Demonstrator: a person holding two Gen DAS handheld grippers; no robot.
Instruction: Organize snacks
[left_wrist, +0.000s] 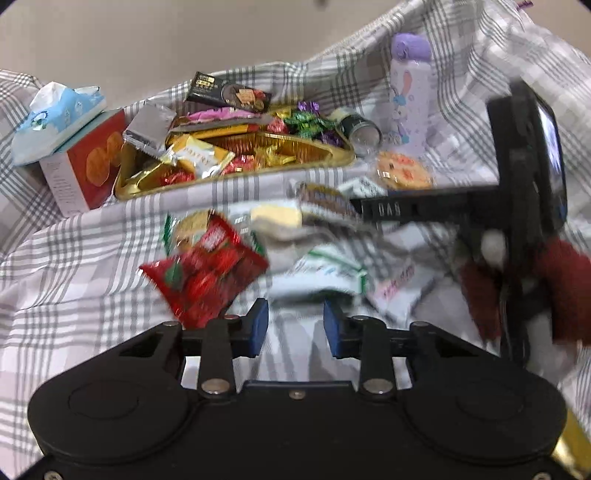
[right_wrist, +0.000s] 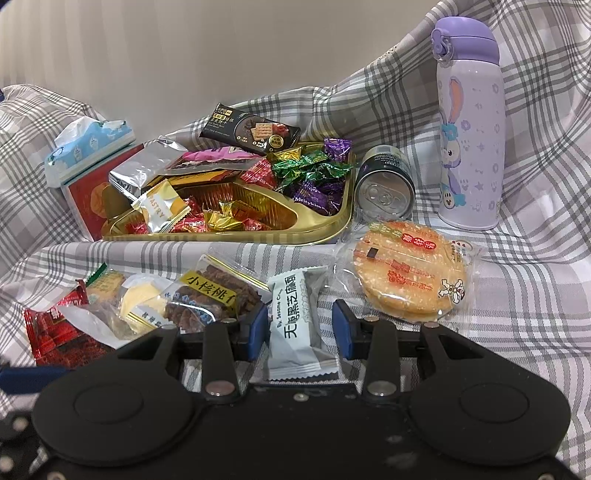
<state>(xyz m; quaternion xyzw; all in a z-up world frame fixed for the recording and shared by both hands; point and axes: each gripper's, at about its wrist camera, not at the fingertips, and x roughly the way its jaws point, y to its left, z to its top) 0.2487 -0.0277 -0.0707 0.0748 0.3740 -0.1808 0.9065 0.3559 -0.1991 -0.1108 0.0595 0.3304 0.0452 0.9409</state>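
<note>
Loose snack packets lie on a checked cloth in front of a gold tray (right_wrist: 221, 236) heaped with sweets. My right gripper (right_wrist: 300, 319) is shut on a white sesame-cake packet (right_wrist: 291, 295), with a pad against each long side. From the left wrist view its fingers (left_wrist: 369, 210) reach in level from the right. My left gripper (left_wrist: 295, 317) hovers low over the cloth, its pads a short gap apart. A white-and-green packet (left_wrist: 325, 275) ends right at its tips, and blur hides any contact. A red packet (left_wrist: 207, 273) lies just left of them.
A round rice cracker (right_wrist: 406, 277), a walnut biscuit packet (right_wrist: 214, 295) and a yellow packet (right_wrist: 144, 302) lie nearby. A can (right_wrist: 384, 188) on its side and a purple bottle (right_wrist: 469, 129) stand right of the tray. A tissue pack (right_wrist: 88, 144) tops a red box (right_wrist: 92, 206).
</note>
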